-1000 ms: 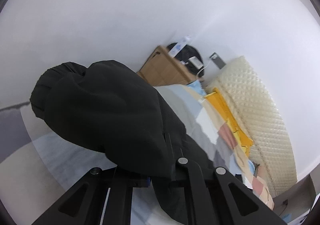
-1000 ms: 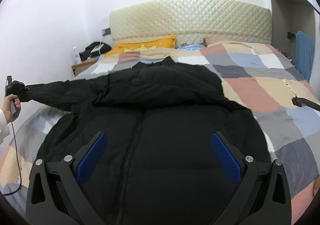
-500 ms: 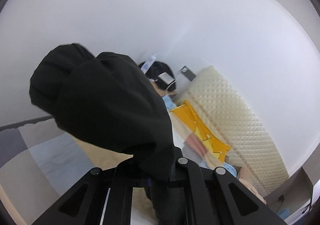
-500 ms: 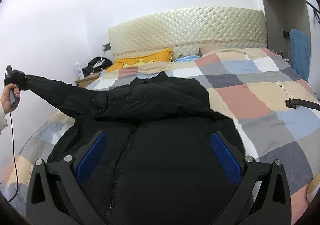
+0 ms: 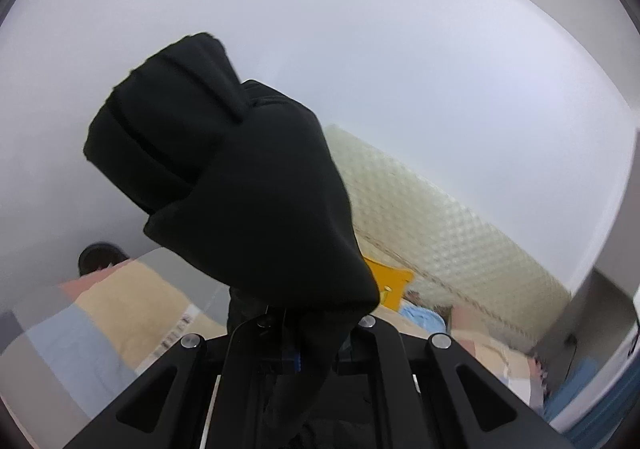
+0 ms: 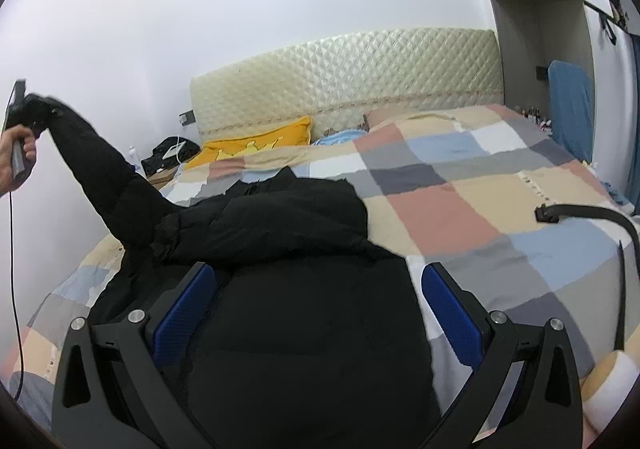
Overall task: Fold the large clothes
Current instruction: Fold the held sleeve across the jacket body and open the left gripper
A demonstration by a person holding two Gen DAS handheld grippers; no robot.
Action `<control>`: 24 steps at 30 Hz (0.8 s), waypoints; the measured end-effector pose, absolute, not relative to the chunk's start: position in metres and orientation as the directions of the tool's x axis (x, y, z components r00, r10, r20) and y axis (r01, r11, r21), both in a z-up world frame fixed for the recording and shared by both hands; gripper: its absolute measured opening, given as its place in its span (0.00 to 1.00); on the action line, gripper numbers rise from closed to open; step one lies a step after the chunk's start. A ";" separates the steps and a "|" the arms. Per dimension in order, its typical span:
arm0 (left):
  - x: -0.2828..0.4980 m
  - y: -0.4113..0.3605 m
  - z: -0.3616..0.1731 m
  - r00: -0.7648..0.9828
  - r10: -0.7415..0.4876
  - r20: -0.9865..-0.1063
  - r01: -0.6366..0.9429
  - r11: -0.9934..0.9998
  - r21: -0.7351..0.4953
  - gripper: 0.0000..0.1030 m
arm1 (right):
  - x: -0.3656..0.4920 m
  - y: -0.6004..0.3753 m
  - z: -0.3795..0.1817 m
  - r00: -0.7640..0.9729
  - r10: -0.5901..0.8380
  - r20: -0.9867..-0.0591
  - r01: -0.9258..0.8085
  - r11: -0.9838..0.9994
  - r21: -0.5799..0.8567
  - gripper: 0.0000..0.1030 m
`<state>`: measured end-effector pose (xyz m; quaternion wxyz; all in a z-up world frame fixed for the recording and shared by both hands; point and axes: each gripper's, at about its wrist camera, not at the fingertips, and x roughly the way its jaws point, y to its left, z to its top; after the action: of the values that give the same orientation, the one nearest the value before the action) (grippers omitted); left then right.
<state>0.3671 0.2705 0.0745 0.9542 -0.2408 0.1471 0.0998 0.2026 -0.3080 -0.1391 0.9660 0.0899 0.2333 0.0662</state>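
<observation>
A black puffer jacket (image 6: 288, 289) lies front-up on the checked bedspread (image 6: 460, 185), its hood folded down near the pillows. My left gripper (image 5: 298, 353) is shut on the jacket's left sleeve cuff (image 5: 224, 177) and holds it high in the air; the cuff bunches above the jaws and hides most of the view. The left gripper and raised sleeve (image 6: 100, 169) also show at the far left of the right wrist view. My right gripper (image 6: 316, 301) is open with blue pads (image 6: 452, 313), hovering over the jacket's lower body and holding nothing.
A quilted cream headboard (image 6: 352, 73) stands at the back with a yellow pillow (image 6: 256, 141) below it. A bedside table with a dark bag (image 6: 170, 155) is at the left. A black strap (image 6: 588, 213) lies on the bed's right side. White walls surround.
My left gripper has lifted the sleeve cuff from low beside the bed up high, swinging toward the headboard. My right gripper has tilted up slightly above the jacket's body, staying open.
</observation>
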 end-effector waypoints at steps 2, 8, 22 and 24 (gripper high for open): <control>0.373 0.240 0.085 0.936 0.118 -0.331 -0.250 0.887 -0.389 0.09 | 0.202 -0.313 -0.137 0.886 0.171 -0.431 -0.090 0.975 0.204 1.00; 0.397 0.138 0.107 0.934 0.079 -0.348 -0.172 0.954 -0.247 0.09 | 0.203 -0.336 -0.133 0.883 0.248 -0.399 -0.131 0.946 0.297 1.00; 0.435 -0.087 -0.006 0.872 -0.154 -0.464 0.122 0.988 -0.097 0.09 | 0.208 -0.363 -0.140 0.884 0.222 -0.412 -0.101 0.950 0.294 1.00; 0.432 -0.115 -0.026 0.866 -0.153 -0.475 0.138 0.988 -0.066 0.09 | 0.209 -0.368 -0.142 0.882 0.225 -0.415 -0.097 0.947 0.307 1.00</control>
<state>0.4323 -0.1150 -0.0258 0.9659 -0.0150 0.2472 -0.0753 0.2087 -0.3676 -0.1422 0.9598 0.1398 0.2285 0.0838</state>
